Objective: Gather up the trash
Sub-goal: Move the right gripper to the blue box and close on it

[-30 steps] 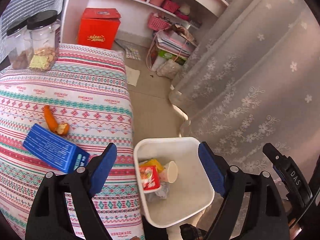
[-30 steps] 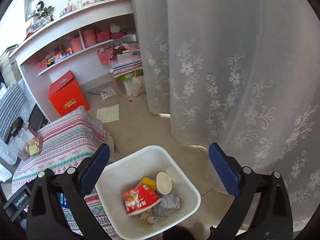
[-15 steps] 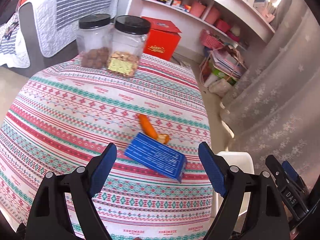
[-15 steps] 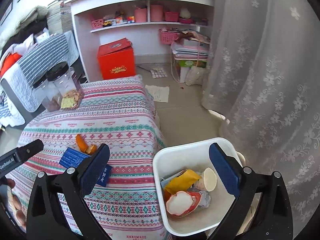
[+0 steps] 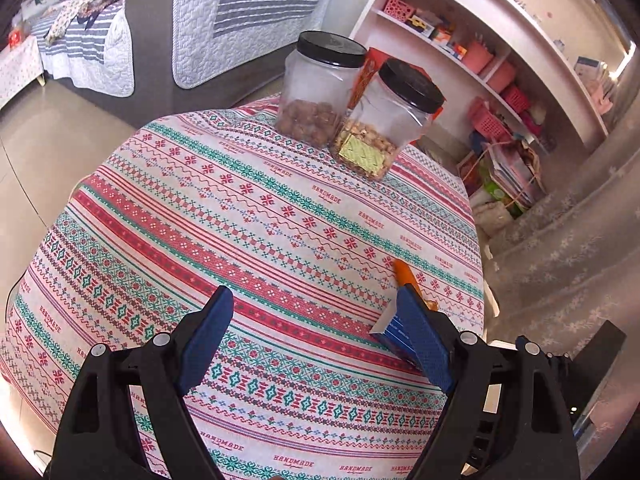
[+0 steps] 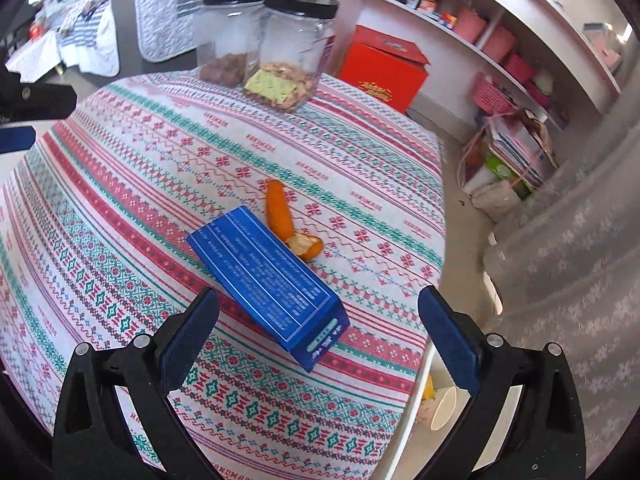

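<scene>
A blue carton lies on the patterned tablecloth, with an orange peel touching its far side. My right gripper is open and empty, hovering just above the carton's near end. My left gripper is open and empty over the cloth; the carton and peel show partly behind its right finger. The white bin with a paper cup sits beside the table's right edge, mostly hidden.
Two clear jars with black lids stand at the table's far edge, also in the right wrist view. A red box, shelves and a lace curtain are to the right. A sofa is behind the table.
Both grippers swung left from above the bin to above the table. The right gripper now hovers over the blue carton; both stay open.
</scene>
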A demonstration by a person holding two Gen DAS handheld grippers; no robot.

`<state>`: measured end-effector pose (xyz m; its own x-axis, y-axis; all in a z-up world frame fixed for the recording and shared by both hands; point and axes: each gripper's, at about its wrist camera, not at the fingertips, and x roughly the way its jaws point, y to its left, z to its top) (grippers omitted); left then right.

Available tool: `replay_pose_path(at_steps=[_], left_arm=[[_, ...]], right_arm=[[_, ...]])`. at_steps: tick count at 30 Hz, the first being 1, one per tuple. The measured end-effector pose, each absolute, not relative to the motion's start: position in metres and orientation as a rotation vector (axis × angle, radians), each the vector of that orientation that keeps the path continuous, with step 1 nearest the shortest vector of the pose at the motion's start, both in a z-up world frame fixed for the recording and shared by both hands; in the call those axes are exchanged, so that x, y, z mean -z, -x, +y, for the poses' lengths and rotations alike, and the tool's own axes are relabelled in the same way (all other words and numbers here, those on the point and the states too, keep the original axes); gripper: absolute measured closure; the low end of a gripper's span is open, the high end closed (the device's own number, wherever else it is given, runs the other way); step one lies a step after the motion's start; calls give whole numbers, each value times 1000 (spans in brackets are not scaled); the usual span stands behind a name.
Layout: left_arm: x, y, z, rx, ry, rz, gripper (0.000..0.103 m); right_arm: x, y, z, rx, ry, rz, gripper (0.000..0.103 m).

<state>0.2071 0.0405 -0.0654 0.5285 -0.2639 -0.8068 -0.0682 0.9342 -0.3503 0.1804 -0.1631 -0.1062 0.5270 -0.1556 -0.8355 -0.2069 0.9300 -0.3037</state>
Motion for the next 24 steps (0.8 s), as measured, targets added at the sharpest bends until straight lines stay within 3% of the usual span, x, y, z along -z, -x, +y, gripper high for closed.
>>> replay_pose_path(at_steps=[5,8,10,12,18,20,21,24], left_arm=[[74,-216,54,99,379,1043,22],[78,-223,58,91,388,1056,22],[81,-228,58,91,391,1067,22],[84,-233,57,96,396,1079,22],[96,-251,35,118,415,1107,22],[101,-257,23,133,421,1122,22],[103,-259,16,141,421,1130,22],[111,-264,-2,159,411,1147,22]], right_arm=[[128,-200,-149,-107,458,1077,9],[138,-208,-145,-135,474,1119,16],[145,-212,-145,-158,457,1162,41],[144,-211,-144,-149,461,1145,47],[117,-208,-157,-146,309,1135,88],[112,-206,-169,-131,266,1149,93],[112,-205,-175,-123,250,1157,101],[113,-202,-200,-75,188,1183,103]])
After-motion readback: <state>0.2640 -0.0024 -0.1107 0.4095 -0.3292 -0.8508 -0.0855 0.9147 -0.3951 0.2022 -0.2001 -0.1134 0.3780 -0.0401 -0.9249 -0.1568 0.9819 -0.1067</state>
